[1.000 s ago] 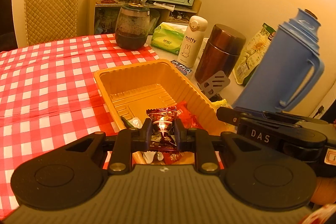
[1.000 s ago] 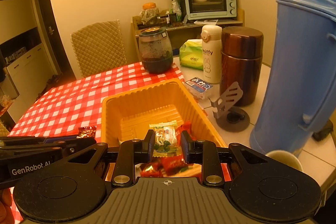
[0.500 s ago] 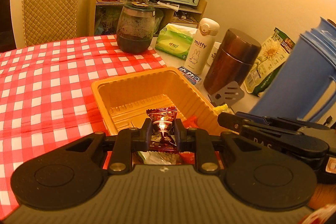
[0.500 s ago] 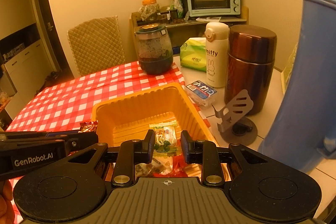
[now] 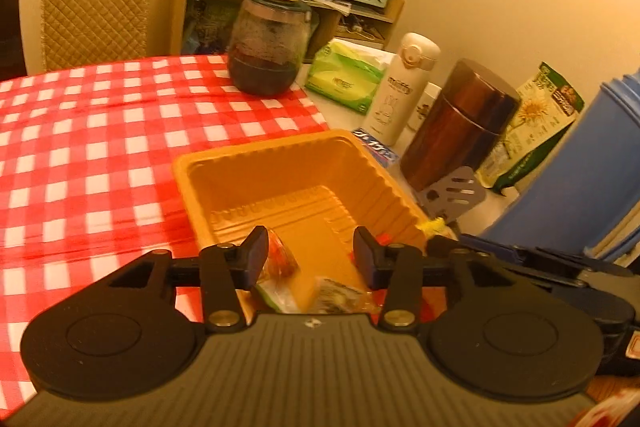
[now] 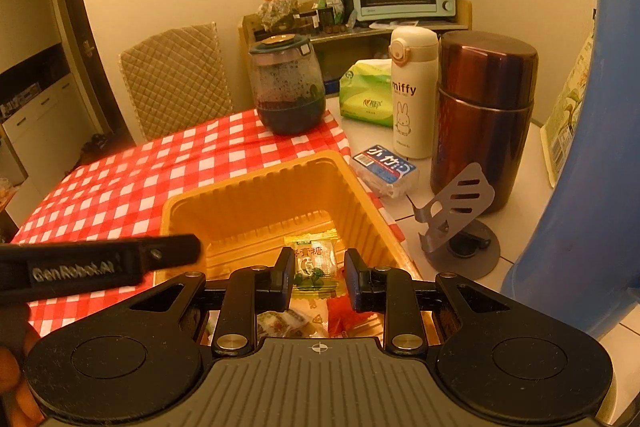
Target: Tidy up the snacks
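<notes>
Left tool (image 5: 310, 251) jaws just opened, now spread; dark brown-wrapped candy gone from between them, presumably dropped into orange plastic tray (image 5: 280, 163). Right tool (image 6: 316, 277) pinching yellow-green wrapped candy (image 6: 314, 261) above tray's near end; release next.

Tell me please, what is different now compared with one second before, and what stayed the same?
The left tongs have just been opening and let go of the dark brown candy; nothing is between their jaws now, and wrapped snacks lie below in the orange tray. Both views have come closer to the tray. Unchanged: the right tongs hold the yellow-green candy over the tray.
</notes>
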`<move>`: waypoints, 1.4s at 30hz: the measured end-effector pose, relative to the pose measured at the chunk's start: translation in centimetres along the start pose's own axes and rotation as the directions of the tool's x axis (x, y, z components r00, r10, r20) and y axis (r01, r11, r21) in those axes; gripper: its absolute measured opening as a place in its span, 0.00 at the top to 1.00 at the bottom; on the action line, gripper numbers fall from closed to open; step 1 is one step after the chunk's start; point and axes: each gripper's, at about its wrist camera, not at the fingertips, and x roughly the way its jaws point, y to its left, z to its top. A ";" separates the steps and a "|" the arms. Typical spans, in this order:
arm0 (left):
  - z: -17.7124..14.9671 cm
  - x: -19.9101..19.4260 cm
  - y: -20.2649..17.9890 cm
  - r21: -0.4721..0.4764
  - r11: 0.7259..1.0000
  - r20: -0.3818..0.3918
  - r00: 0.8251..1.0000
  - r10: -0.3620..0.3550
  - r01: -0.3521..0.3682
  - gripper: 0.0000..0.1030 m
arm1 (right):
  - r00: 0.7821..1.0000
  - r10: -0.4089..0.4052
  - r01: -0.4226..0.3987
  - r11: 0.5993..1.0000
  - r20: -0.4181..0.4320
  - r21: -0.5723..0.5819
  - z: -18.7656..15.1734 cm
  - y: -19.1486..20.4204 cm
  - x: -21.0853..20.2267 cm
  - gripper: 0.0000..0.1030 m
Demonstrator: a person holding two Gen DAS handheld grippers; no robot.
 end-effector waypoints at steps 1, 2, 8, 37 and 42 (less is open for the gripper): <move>-0.1 -0.2 0.3 -0.003 1.000 -0.001 1.000 0.008 -0.008 0.59 | 1.000 0.000 0.000 1.000 -0.002 0.002 -0.1 0.0 0.1 0.74; -0.2 -0.3 0.6 0.001 1.000 -0.001 1.000 0.021 -0.021 0.59 | 1.000 0.001 -0.001 1.000 -0.005 0.004 -0.2 0.0 0.2 0.74; -1.2 -1.2 1.3 0.032 0.996 -0.002 0.997 0.079 -0.079 0.59 | 1.000 0.015 -0.015 1.000 -0.010 0.009 -0.3 0.3 0.4 0.74; -5.0 -6.1 3.1 -0.003 0.989 0.003 0.989 0.145 -0.145 0.16 | 0.997 0.069 -0.070 0.993 0.017 0.096 -0.7 0.3 -1.9 0.25; -6.7 -8.6 2.8 -0.015 0.986 0.005 0.986 0.169 -0.169 0.07 | 0.999 0.048 -0.048 0.990 0.001 0.134 -2.3 0.2 -4.8 0.25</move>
